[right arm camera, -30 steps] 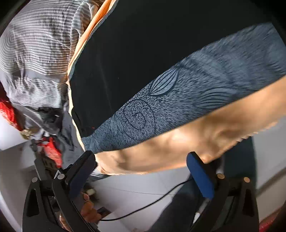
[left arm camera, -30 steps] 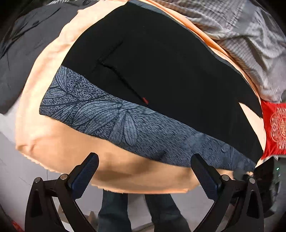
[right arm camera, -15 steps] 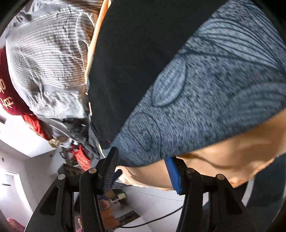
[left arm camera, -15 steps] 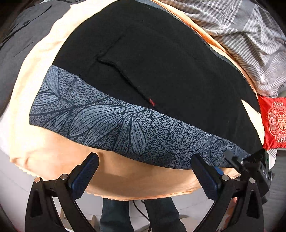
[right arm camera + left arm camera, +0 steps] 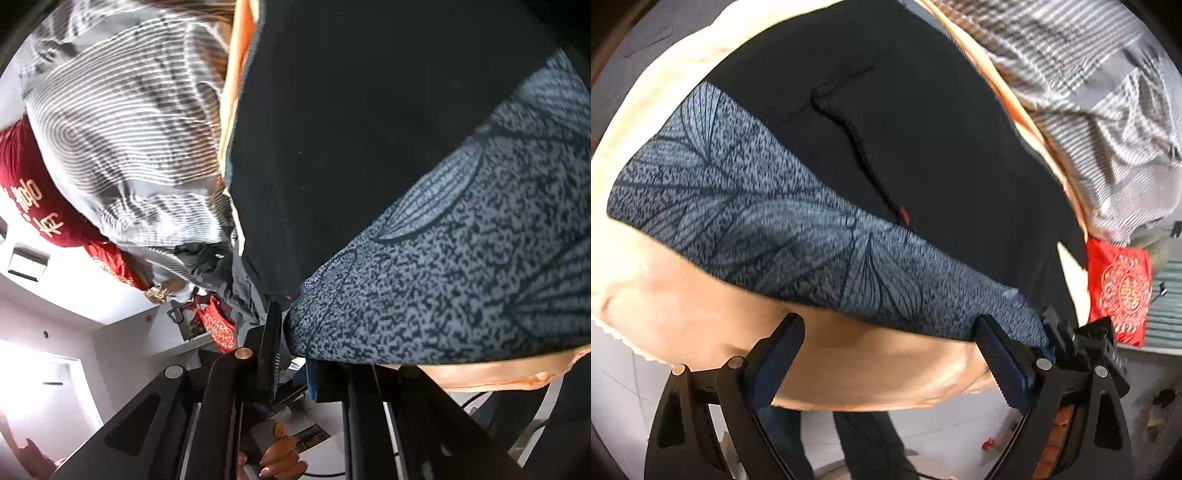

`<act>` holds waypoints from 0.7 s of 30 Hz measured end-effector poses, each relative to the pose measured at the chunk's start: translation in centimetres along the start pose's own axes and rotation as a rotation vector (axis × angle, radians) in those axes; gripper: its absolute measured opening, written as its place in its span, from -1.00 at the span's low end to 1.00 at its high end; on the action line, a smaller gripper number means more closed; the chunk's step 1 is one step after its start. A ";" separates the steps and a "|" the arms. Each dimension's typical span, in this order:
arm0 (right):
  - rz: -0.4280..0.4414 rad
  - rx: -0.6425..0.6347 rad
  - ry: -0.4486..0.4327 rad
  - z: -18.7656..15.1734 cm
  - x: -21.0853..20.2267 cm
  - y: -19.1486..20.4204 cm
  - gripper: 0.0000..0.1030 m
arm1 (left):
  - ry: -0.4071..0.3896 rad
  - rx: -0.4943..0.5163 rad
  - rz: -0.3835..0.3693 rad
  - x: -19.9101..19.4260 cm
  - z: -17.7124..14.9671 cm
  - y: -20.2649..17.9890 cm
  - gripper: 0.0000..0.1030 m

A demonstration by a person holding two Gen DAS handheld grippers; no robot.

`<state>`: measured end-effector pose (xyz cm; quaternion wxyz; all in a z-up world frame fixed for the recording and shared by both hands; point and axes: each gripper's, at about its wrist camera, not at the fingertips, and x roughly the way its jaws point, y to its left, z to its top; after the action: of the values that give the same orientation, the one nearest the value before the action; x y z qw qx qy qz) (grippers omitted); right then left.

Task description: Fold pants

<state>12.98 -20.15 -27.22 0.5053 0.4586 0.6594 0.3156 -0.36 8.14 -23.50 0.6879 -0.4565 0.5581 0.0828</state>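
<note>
Peach sheet point(image 5: 701, 321) covers the surface you work on, and the pants point(image 5: 923, 155) lie spread flat across it. They are black, with a blue-grey waistband point(image 5: 768, 221) printed in a leaf pattern along the edge nearest you. A seam with a small red tag point(image 5: 904, 216) runs down the black cloth to the band.

Your right gripper point(image 5: 291, 354) has its jaws drawn nearly together at the corner of the waistband point(image 5: 443, 288), with the band's end sitting between the pads; it looks pinched there, though the contact itself is partly hidden by cloth. In the left wrist view this gripper shows at the band's right end point(image 5: 1071, 343).

Your left gripper point(image 5: 886, 354) has its jaws spread wide, both pads over the sheet just short of the band's lower edge, holding nothing.

Beyond the pants, a grey striped quilt point(image 5: 1089, 110) lies bunched along the far edge of the sheet, and a red cushion with a white emblem point(image 5: 1119, 291) sits next to it. Dark grey fabric point(image 5: 639, 48) lies at the far left. Your fingers point(image 5: 280, 461) show below the right gripper.
</note>
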 end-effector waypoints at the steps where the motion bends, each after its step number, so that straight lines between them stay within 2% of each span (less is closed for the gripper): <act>1: -0.006 -0.008 0.005 0.0 -0.1 0.2 -0.75 | -0.011 -0.012 -0.016 -0.2 0.3 -0.1 0.85; 4: -0.032 -0.014 0.022 0.0 0.0 0.4 -0.75 | -0.045 -0.050 -0.043 -1.0 1.2 0.1 0.85; 6: -0.045 -0.016 0.029 0.1 0.0 0.3 -0.75 | -0.050 -0.072 -0.022 -1.0 1.5 0.9 0.85; 7: -0.050 -0.016 0.029 0.0 0.1 0.3 -0.75 | -0.049 -0.084 0.007 -0.8 1.7 1.4 0.73; 8: -0.055 -0.014 0.027 0.0 0.0 0.2 -0.75 | -0.046 -0.093 0.035 -0.6 1.8 1.8 0.40; 10: -0.068 -0.016 0.022 0.1 0.0 0.2 -0.75 | -0.025 -0.117 0.073 -0.1 2.5 2.6 0.10; 13: -0.117 -0.044 0.017 -0.1 -0.1 0.7 -0.75 | -0.054 -0.100 0.073 -1.6 2.9 2.6 -0.55; 18: -0.193 -0.098 0.023 0.0 -0.9 3.7 -0.78 | -0.112 -0.015 0.064 -4.9 4.0 -0.6 -0.58; 21: -0.229 -0.181 0.029 0.8 -1.7 7.3 -0.78 | -0.147 0.039 0.049 -7.0 5.2 -3.3 -0.58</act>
<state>15.98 -18.97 -20.36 0.5676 0.3282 0.6836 0.3207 2.82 12.78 -16.06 0.7336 -0.4218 0.5187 0.1221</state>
